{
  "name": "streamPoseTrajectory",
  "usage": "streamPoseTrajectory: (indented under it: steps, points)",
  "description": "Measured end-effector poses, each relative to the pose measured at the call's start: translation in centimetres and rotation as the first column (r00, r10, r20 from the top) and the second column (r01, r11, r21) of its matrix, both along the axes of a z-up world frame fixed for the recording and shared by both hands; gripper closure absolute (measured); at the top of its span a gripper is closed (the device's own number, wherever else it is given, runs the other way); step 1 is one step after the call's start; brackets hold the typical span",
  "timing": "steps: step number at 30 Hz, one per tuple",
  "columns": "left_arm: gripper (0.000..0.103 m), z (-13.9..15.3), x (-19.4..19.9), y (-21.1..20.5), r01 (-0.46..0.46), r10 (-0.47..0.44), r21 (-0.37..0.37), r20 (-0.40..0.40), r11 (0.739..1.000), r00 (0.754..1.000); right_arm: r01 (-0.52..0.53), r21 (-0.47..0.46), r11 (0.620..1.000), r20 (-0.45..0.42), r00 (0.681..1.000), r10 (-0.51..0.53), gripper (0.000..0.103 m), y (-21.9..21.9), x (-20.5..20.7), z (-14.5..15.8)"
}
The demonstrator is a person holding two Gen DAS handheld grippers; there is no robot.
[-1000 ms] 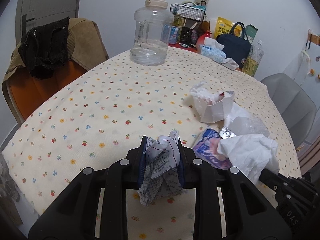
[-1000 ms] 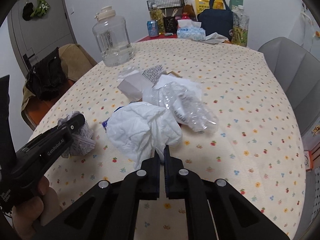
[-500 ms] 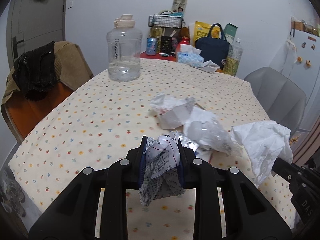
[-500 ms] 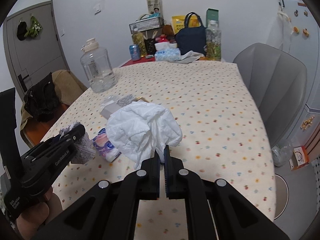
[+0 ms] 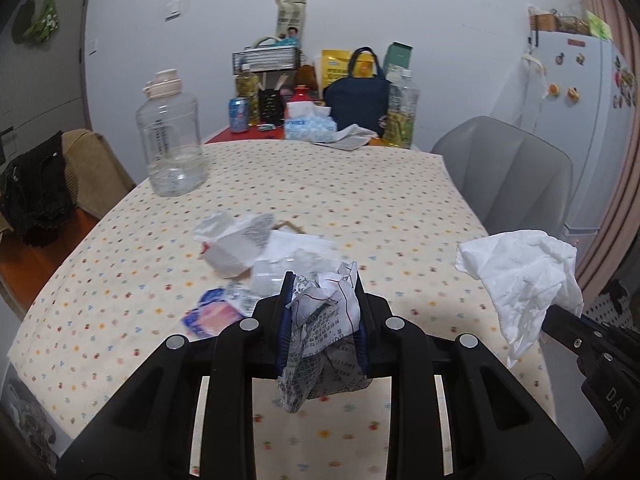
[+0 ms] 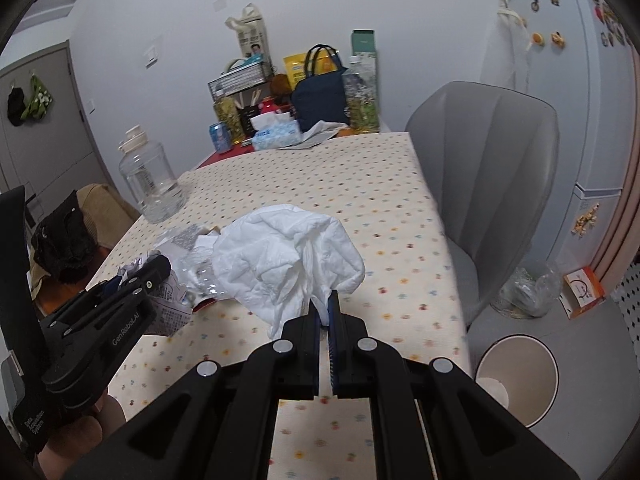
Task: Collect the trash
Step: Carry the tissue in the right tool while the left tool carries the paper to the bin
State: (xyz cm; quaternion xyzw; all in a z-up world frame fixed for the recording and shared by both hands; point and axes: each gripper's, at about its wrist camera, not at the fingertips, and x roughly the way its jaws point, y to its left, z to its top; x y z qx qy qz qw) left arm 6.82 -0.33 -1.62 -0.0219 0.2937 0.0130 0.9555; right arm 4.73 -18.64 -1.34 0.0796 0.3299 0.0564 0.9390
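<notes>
My left gripper [image 5: 323,312] is shut on a crumpled printed paper wad [image 5: 324,332], held above the near part of the flowered table [image 5: 320,192]. My right gripper [image 6: 325,308] is shut on a white crumpled tissue [image 6: 288,256], which hangs above the table's right side and also shows as the tissue [image 5: 524,276] in the left wrist view. More trash lies on the table: a white paper carton [image 5: 236,248], a clear crushed plastic bottle [image 5: 280,272] and a pink-blue wrapper [image 5: 212,314]. A white waste bin [image 6: 516,380] stands on the floor at the right, below the table edge.
A big clear water jug [image 5: 170,140] stands at the table's left. Tissue box [image 5: 308,124], navy bag [image 5: 358,108], bottles and a can crowd the far end. A grey chair [image 6: 492,176] sits right of the table, a draped chair [image 5: 60,184] left. A fridge [image 6: 580,80] stands at far right.
Both grippers have lifted and pulled back toward the right with their trash. The tissue left the pile, and the waste bin and fridge have come into view.
</notes>
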Motion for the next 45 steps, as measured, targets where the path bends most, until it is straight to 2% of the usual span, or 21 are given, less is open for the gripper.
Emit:
streamPoseTrajectory:
  steps: [12,21,33,45]
  points:
    - [0.077,0.6,1.5,-6.9,0.118,-0.118,0.016,0.002,0.993,0.993,0.137,0.003,0.991,-0.002,0.991,-0.137,0.098,-7.2,-0.9,-0.4]
    - [0.077,0.1,2.6,-12.7,0.221,-0.22,0.027,-0.022,0.975,0.975,0.238,0.015,0.971,-0.017,0.971,-0.238,0.098,-12.9,-1.4,-1.5]
    - [0.077,-1.8,4.6,-22.9,0.375,-0.369,0.061,-0.089,0.925,0.925,0.385,0.056,0.921,-0.089,0.921,-0.379,0.098,-21.6,-1.8,-5.0]
    - [0.077,-5.6,6.4,-33.3,0.507,-0.483,0.099,-0.194,0.856,0.854,0.516,0.091,0.852,-0.19,0.849,-0.493,0.098,-30.2,-1.9,-10.0]
